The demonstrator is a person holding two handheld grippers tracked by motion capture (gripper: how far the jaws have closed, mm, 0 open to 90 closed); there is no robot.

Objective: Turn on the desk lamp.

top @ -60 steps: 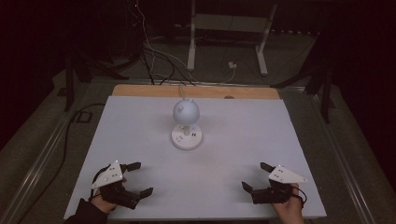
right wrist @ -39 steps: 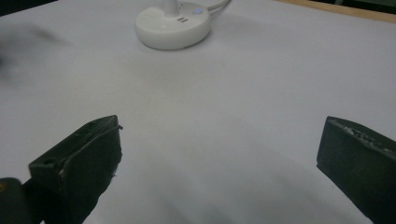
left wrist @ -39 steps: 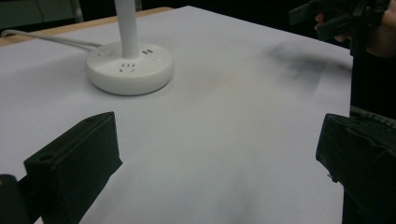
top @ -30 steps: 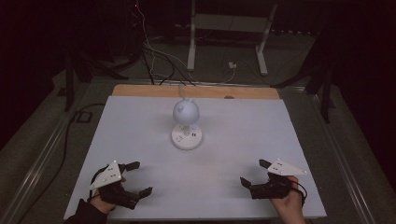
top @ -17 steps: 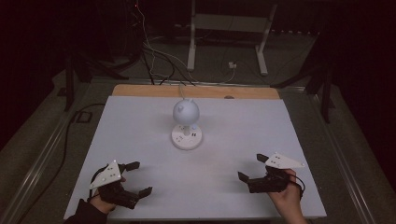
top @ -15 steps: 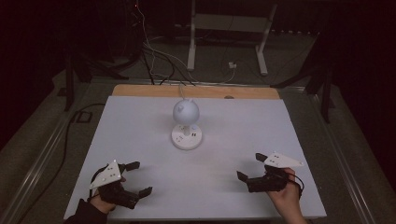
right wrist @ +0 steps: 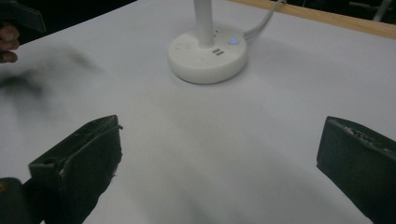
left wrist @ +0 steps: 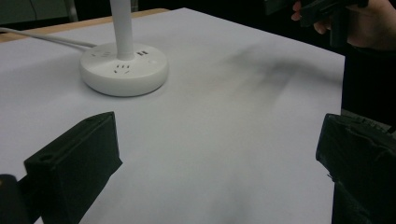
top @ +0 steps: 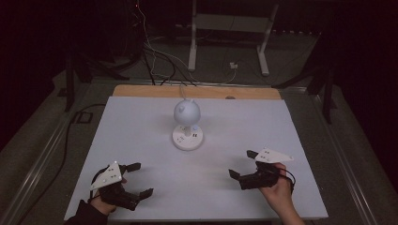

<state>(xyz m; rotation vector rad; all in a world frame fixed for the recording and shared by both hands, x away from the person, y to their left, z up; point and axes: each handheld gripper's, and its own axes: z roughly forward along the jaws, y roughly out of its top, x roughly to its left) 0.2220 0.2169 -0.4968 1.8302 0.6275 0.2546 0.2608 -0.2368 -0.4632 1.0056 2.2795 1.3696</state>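
Lower left of the high view, I've got my left tongs (top: 136, 178) sitting low over the bench (top: 141, 122), jaws spread wide and empty. I reckon they're parked there simply to keep clear of the middle while staying aimed inward. In the left gripper view the two black jaws stand far apart at the bottom corners, bare white surface between them.

Centre of the frame now: the lamp (top: 187, 112), a round head on a short stem over a disc base (top: 187, 137) with sockets on top. It stands a little above the middle of the bench, well apart from both tongs. Its cable (right wrist: 266, 17) runs off the far edge, which probably explains why it sits toward that side. A small blue light (right wrist: 233, 41) glows on the base in the right gripper view.

Lower right: my right tongs (top: 241, 163), also gaping and holding nothing, pointed left toward the base.

Against two seconds ago, the left tongs haven't budged and the lamp is where it was. The right tongs are the mover: they've slid leftward and a touch up the frame, off the bench's right corner and closer to the lamp, though not yet near it.
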